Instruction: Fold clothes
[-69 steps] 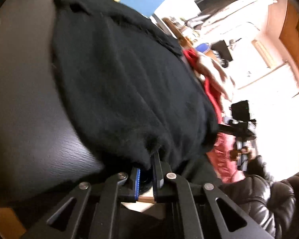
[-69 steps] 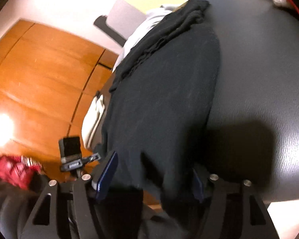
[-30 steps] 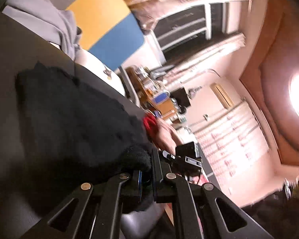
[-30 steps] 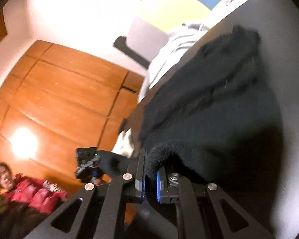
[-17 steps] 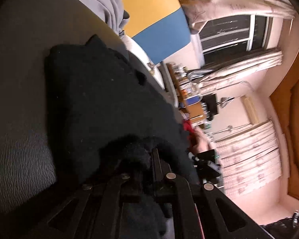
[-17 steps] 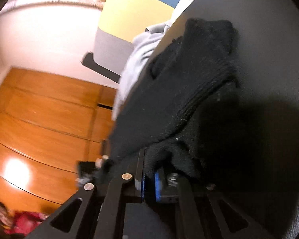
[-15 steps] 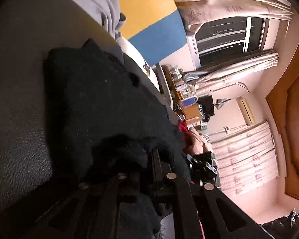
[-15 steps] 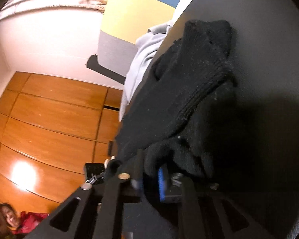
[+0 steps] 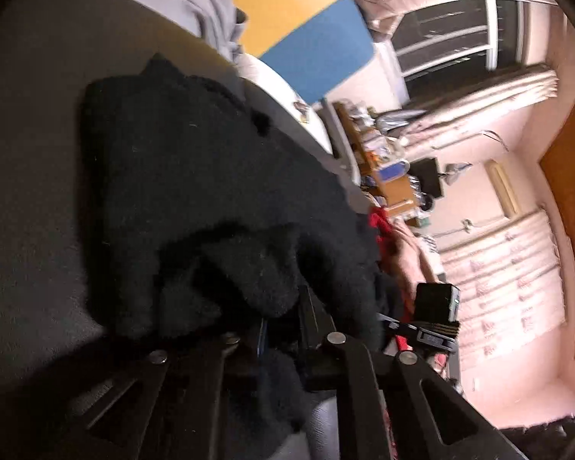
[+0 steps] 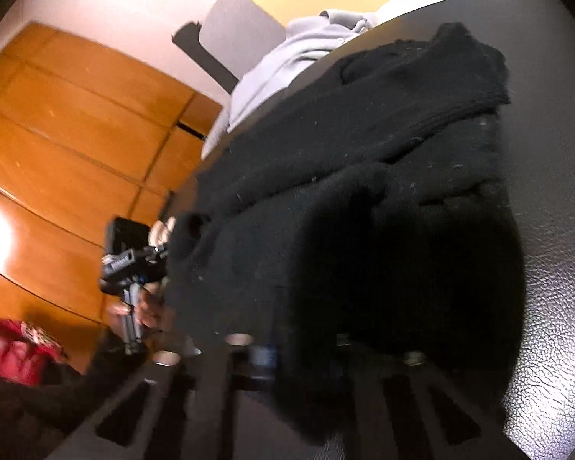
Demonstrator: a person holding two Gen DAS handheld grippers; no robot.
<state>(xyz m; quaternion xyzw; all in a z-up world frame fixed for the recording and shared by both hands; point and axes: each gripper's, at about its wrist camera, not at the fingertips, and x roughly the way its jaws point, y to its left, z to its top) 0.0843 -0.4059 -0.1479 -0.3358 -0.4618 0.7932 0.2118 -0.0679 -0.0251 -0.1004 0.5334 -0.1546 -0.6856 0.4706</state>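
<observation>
A black, fuzzy knitted garment [image 9: 195,176] lies folded over on the dark, leather-textured bench [image 9: 30,199], its doubled layers stacked so that a ribbed edge runs across the upper layer [image 10: 433,115]. The near end of the garment bunches up in a thick roll right at the cameras, draping over the front of both tools.

The left claw [image 9: 283,329] has its fingers a little apart, with the woolly roll sitting on and between them; the fabric covers the tips, so I cannot tell whether it grips the cloth or has let go. The right claw [image 10: 299,349] is almost wholly buried under the black fold; only a blurred blue pad [image 10: 262,354] and some rivets show, and its state cannot be told either.

At the far edge of the bench, beyond the black garment, lies a pale grey garment [image 10: 287,61], bunched up. Behind that stands a board in yellow, blue and grey panels [image 9: 299,27]. In the right wrist view a hand [image 10: 142,306] holds the handle of the other tool beside the bench's near edge, in front of orange wooden wall panels [image 10: 69,122].
</observation>
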